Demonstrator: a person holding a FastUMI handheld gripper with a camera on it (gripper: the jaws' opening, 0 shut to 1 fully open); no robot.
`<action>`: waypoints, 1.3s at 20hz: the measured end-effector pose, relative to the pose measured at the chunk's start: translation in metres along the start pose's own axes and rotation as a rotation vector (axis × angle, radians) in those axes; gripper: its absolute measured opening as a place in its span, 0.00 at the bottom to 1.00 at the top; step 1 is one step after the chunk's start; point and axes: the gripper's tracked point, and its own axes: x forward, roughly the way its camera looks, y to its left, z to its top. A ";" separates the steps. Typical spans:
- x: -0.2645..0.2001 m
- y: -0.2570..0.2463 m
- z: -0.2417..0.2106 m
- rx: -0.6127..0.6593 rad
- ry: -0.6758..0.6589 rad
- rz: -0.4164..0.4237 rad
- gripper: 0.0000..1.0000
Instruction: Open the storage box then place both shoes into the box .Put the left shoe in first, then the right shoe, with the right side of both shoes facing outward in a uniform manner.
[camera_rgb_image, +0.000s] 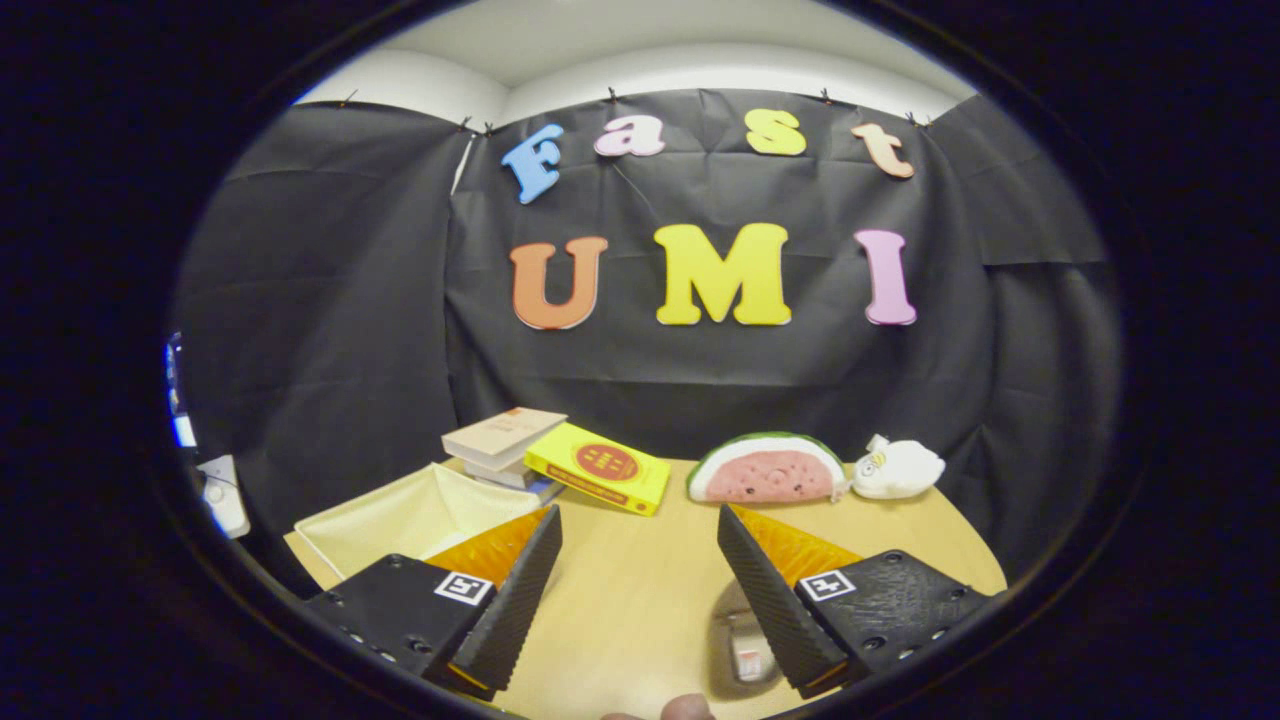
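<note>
My gripper (637, 515) is open and held above the wooden table (620, 590), its two black ribbed fingers (515, 590) wide apart with nothing between them. A pale yellow fabric storage box (400, 515) stands on the table just beyond and left of the left finger, and I see into its open top. A grey rounded thing with a small pale label (745, 645) lies on the table under the inner edge of the right finger. That finger hides part of it and I cannot tell what it is.
Beyond the fingers lie a stack of books (505, 445) and a yellow book (600, 468) leaning on it. A watermelon-slice plush (765, 468) and a white plush (895, 467) sit at the back right. A person's fingertip (685, 708) shows below the fingers.
</note>
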 end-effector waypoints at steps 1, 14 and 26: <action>-0.002 -0.017 -0.007 -0.014 0.020 -0.030 0.95; 0.022 -0.110 -0.151 -0.039 0.478 -0.069 0.96; 0.070 -0.109 -0.204 0.127 0.733 -0.013 0.59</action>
